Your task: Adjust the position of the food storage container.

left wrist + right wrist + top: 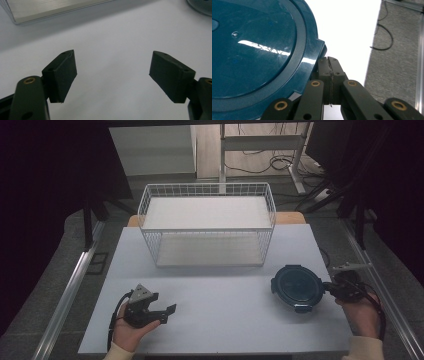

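Hands enter at the bottom of the frame. Left tool [159,310], lower left, has its 2 jaws spread wide around nothing, resting on the desk [225,320]. Right tool [329,75], lower right, has jaws pressed together beside a tab of the lid [297,285]; whether they pinch it I cannot tell. Basket [207,222] lies up and left of the lid; the right hand [362,316] is nearer.

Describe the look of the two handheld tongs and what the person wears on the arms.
The left tongs and the right tongs are black, each with two blocky, wedge-shaped pads on link arms pinned by brass-coloured rivets. A grey three-cornered plate tops each, and a black cable trails off. The sleeves are cream-coloured.
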